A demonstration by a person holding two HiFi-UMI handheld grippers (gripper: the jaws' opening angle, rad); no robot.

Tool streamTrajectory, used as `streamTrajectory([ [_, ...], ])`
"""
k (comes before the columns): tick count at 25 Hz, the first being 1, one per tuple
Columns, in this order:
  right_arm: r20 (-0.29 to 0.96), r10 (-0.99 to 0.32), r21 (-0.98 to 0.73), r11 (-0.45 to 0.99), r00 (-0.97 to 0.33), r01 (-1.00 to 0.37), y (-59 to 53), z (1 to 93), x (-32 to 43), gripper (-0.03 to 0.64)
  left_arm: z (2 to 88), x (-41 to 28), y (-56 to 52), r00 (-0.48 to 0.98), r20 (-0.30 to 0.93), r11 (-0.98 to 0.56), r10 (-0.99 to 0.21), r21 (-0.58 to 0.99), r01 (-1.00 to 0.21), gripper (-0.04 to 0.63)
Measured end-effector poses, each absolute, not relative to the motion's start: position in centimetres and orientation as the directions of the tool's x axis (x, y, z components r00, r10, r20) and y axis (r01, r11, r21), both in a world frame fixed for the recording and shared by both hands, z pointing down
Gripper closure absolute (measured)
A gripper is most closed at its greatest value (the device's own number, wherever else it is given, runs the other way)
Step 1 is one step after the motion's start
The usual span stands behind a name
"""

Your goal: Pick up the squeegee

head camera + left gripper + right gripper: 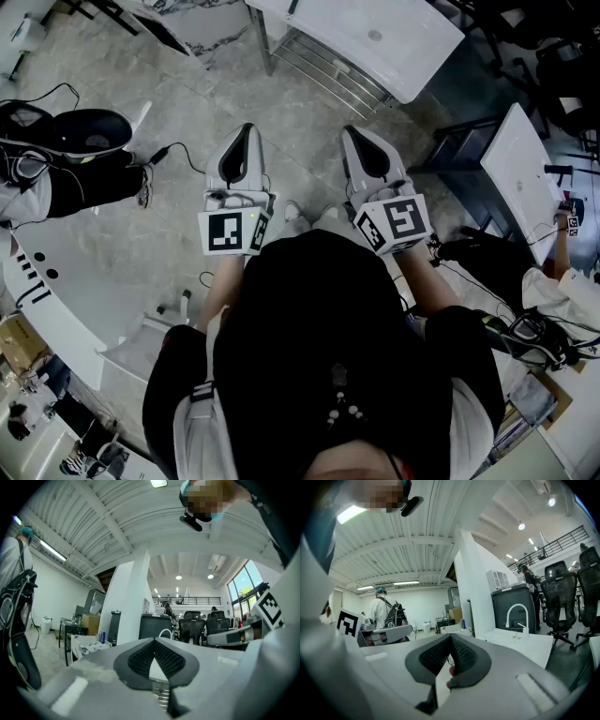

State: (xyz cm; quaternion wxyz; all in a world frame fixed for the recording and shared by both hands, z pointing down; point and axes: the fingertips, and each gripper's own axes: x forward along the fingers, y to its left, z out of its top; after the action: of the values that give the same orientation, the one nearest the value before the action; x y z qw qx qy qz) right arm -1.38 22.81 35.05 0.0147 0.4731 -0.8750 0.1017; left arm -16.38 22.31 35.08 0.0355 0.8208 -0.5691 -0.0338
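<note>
No squeegee shows in any view. In the head view both grippers are held side by side in front of the person's body, pointing away over the grey stone floor. My left gripper (246, 131) has its jaws closed to a point with nothing between them; in the left gripper view its dark ribbed pads (140, 657) meet at the tip (154, 641). My right gripper (354, 134) looks the same, and its pads (464, 657) touch at the tip (450, 637) with nothing held.
A white table (375, 37) with a wire rack under it stands ahead, another white table (520, 169) at the right. A person with a dark backpack (80, 136) is at the left beside a curved white counter (56, 281). Cables lie on the floor. A sink counter with a faucet (518, 616) is ahead.
</note>
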Motion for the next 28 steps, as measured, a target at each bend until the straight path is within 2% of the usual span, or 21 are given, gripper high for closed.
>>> streamTrajectory([
  [6, 0.144, -0.844, -0.178, 0.491, -0.516, -0.853, 24.2, 35.2, 2.4, 0.616, 34.4, -12.2, 23.8, 0.406, -0.029, -0.406, -0.914, 0.087, -0.91, 0.594],
  [14, 0.133, -0.857, -0.185, 0.472, -0.497, -0.862, 25.8, 35.4, 4.8, 0.615, 34.4, -10.2, 25.4, 0.416, -0.024, -0.416, -0.909, 0.088, -0.905, 0.594],
  [28, 0.069, -0.836, -0.185, 0.525, -0.544, -0.831, 26.1, 34.5, 0.7, 0.615, 33.9, -13.0, 26.1, 0.385, -0.052, -0.388, -0.921, 0.075, -0.919, 0.594],
])
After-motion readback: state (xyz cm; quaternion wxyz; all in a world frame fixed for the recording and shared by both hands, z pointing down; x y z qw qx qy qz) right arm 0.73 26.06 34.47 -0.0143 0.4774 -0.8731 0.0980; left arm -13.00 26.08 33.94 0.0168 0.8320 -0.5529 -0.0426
